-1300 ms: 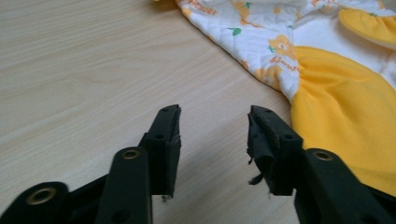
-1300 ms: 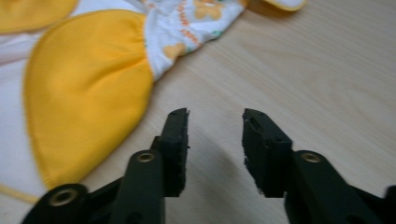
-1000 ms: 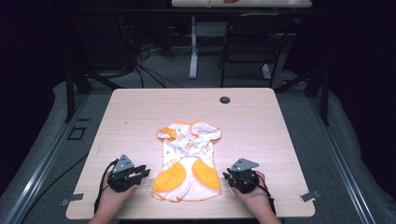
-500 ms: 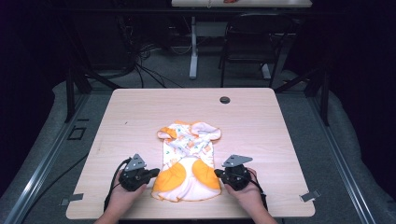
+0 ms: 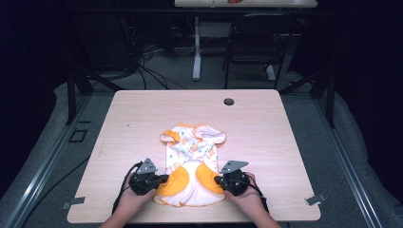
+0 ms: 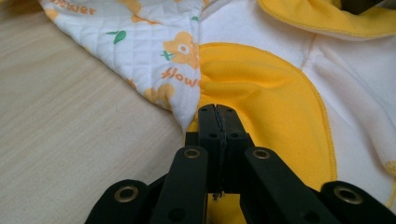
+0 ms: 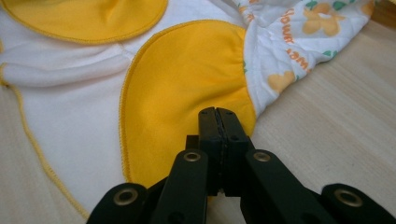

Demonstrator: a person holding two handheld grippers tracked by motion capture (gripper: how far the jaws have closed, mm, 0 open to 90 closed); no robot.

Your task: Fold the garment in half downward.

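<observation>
Orange-and-white baby garment (image 5: pixel 192 166) lies flat at the lower middle of the worktop (image 5: pixel 285 142) in the high view. Left gripper (image 5: pixel 159 179) pinches its lower left orange edge, right gripper (image 5: pixel 219 180) its lower right orange edge, jaws pressed together on cloth. Gripping both sides evenly probably prepares a fold or lift without bunching.

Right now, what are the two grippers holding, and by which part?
Both are shut on the baby garment: the left gripper pinches one yellow patch's outer edge, the right gripper the other's.
</observation>
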